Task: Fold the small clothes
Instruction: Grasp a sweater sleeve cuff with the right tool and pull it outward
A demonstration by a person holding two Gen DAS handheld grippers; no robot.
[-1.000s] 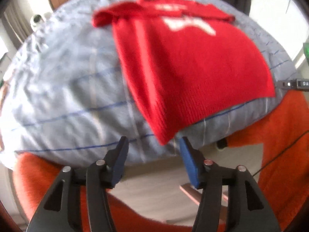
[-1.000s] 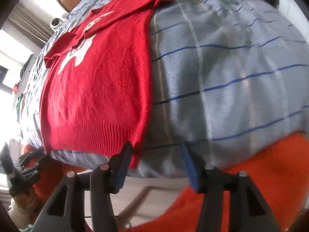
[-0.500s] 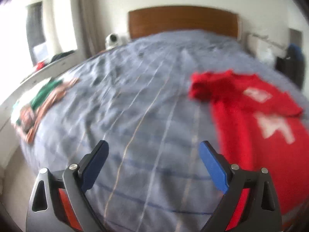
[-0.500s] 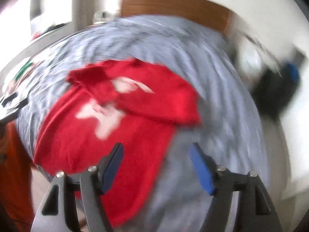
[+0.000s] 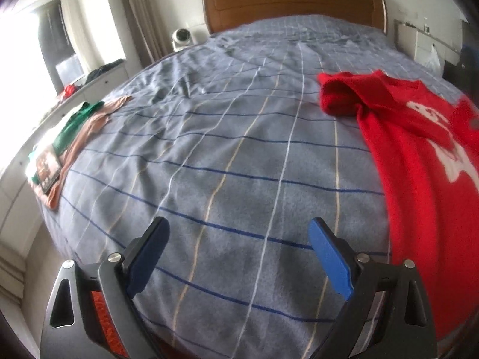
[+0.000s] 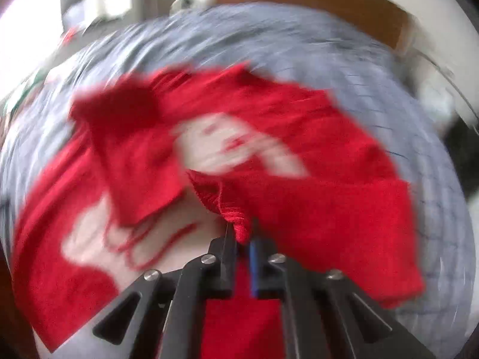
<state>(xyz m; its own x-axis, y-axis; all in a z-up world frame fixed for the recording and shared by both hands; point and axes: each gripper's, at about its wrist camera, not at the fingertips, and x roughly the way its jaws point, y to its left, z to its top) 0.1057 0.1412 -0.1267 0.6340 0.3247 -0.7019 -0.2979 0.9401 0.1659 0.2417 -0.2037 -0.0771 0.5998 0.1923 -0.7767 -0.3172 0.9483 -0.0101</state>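
Observation:
A red knit sweater point(image 5: 419, 161) with a white print lies on the right side of the bed; its left sleeve is bunched near the shoulder. My left gripper point(image 5: 238, 239) is open and empty above bare bedspread, left of the sweater. In the right wrist view, which is blurred, my right gripper point(image 6: 242, 234) is shut on a fold of the red sweater point(image 6: 299, 203), at the ribbed cuff of a sleeve lying across its front.
The bed has a blue-grey checked bedspread point(image 5: 224, 149) and a wooden headboard point(image 5: 293, 0). Green and tan clothes point(image 5: 74, 131) lie at the bed's left edge. A white device point(image 5: 181, 37) stands beside the headboard. A low white cabinet point(image 5: 89, 80) runs along the left wall.
Both grippers have risen from the foot edge of the bed to over it. The left has opened wide and swung left. The right has closed on the sweater's sleeve cuff.

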